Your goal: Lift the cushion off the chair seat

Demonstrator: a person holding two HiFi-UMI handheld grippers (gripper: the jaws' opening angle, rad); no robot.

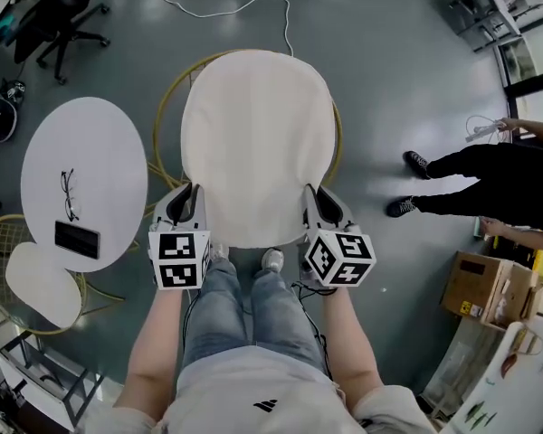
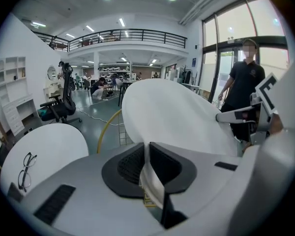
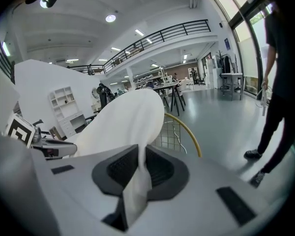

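At far left, an office chair (image 1: 61, 16) on the grey floor; nearer, a round table (image 1: 109, 143) bearing glasses (image 1: 69, 191) and a dark phone (image 1: 77, 240), with a white-padded second chair (image 1: 38, 283) just beside its near edge. Next, the left gripper (image 1: 189, 195), clenched on the near left edge of the cushion (image 1: 258, 143); in the left gripper view (image 2: 147, 163), white fabric pinched between the dark pads (image 2: 130, 166), jaws nearly together on it. In the middle, the cushion itself, broad and cream, spread between both tools and tilted up away from the person, covering the chair (image 1: 160, 116) so that only its yellow rim peeks out at the sides. Seemingly clear of the seat, though the seat itself is hidden beneath. From the gripper views, cushion (image 2: 172, 112) raised above the yellow rim (image 2: 106, 127) and wire grid, far end highest. Beyond it, a white cable (image 1: 208, 12) trailing across the floor. Then the right gripper (image 1: 315, 197), likewise clamped on the near right edge; in its own view (image 3: 140, 166), a fold of cushion (image 3: 123, 122) squeezed between the pads (image 3: 120, 168), rim (image 3: 187, 132) below and behind. At far right, a standing person (image 1: 489, 183) in dark clothes and a cardboard box (image 1: 480, 287).
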